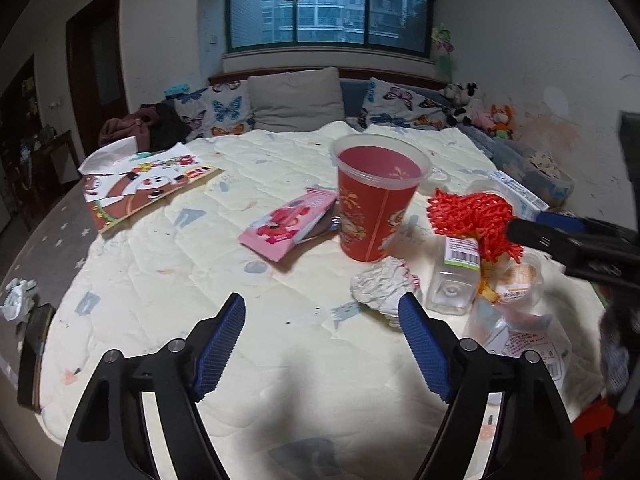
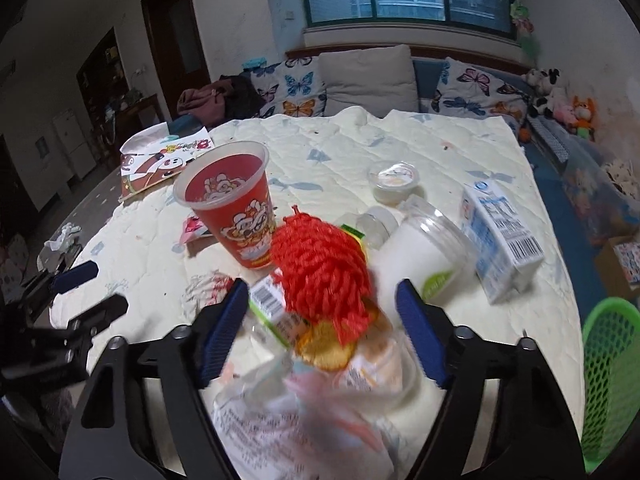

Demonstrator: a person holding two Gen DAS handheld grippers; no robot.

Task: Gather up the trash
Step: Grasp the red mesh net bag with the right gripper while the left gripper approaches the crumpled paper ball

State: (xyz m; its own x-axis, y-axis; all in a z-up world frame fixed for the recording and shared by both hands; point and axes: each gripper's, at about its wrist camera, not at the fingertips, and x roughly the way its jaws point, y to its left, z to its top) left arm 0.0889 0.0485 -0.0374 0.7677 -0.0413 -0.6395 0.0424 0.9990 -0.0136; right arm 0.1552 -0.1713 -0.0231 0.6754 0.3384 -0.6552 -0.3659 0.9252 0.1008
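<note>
so closest to the right tongs (image 2: 320,312) there's a heap of crinkly clear plastic wrappers (image 2: 304,412) on the bed quilt (image 2: 400,152), with a red mesh net bag (image 2: 324,272) sitting on top of the heap, right between the blue pads (image 2: 420,336). The tongs stand fairly wide and I can't see the pads pressing on anything, so nothing's held as far as I can tell. The left tongs (image 1: 322,344) are wide too, with bare quilt between them and a crumpled white tissue (image 1: 382,286) just off the right pad at about 1 o'clock. My guess is that all of this is feather-light and squashy, so pinch the net low through its bunched middle and it should just compress; the wrappers look slippery, so grab a fold, not a flat face. Past that at 11 o'clock in the right view stands the red plastic cup (image 2: 236,216), upright, thin-walled I'd say, so take it by the rim side gently. At 1 o'clock lie a tipped clear jar (image 2: 424,248) and a milk carton (image 2: 500,236), stiffer stuff. Green mesh basket (image 2: 608,376) sits at 4 o'clock off the bed edge, probably the bin
</note>
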